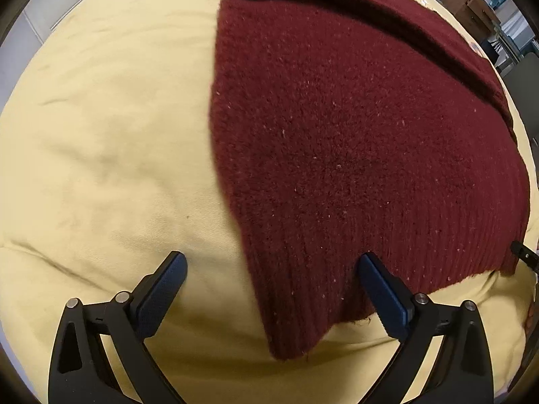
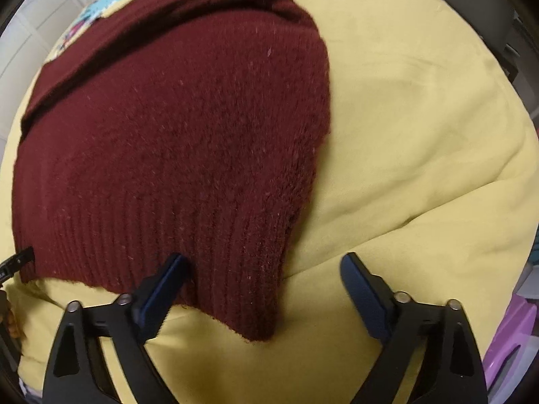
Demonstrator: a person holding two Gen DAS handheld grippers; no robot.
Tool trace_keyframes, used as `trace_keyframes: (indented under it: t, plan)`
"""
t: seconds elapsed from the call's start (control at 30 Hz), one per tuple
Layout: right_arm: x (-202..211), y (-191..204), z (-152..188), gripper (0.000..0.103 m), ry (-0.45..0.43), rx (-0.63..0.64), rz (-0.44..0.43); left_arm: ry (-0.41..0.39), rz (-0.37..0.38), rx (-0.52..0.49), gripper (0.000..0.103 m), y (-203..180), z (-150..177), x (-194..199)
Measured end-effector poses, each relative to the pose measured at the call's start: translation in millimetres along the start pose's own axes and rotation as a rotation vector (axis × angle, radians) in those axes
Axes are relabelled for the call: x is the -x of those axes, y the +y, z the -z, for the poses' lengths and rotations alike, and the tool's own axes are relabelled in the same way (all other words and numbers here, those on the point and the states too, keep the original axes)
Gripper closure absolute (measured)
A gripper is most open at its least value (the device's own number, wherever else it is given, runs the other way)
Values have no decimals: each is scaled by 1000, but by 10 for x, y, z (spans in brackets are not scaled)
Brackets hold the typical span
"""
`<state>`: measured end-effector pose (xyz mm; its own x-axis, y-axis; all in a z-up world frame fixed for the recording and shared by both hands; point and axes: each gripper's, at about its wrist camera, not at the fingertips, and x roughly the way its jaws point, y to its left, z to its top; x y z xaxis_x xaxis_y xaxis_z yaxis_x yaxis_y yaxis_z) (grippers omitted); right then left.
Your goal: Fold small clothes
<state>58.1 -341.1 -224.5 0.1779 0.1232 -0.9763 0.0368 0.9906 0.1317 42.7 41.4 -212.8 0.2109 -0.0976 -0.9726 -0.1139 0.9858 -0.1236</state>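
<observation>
while both tools point(image 1: 271, 271) point(image 2: 262, 271) gape empty, the sweater's point(image 1: 353, 141) far edge is cropped

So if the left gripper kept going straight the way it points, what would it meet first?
Most likely the ribbed hem corner of the maroon sweater, which sits between the open fingers of the left gripper on the yellow cloth. Height above the fabric is unclear.

Left wrist view: looks forward and down, close over the sweater's point(image 1: 353, 155) near left hem corner.
Right wrist view: same close, downward angle over the near right hem corner.
Shared: the sweater's point(image 2: 175, 141) ribbed hem and the yellow cloth point(image 1: 101, 134) beneath.
</observation>
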Motion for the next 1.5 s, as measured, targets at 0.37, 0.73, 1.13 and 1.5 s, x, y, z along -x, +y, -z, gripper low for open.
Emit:
trace_keyframes:
  t: [0.37,0.73,1.13,1.5]
  plan:
    - [118,0,-28,92,8,13,-145,-20,86,-56,93,-134,-3,227]
    - [971,34,-446,92,-208,58,-179,-169,154,-106,94,-407,-247,999]
    - [1488,294,-1325,92,-396,71,-201,-327,158,-79,94,-246,-899,1564]
    - [1471,417,-2332,92,-437,35,-161,-389,113,-83,94,-289,-1904,1612]
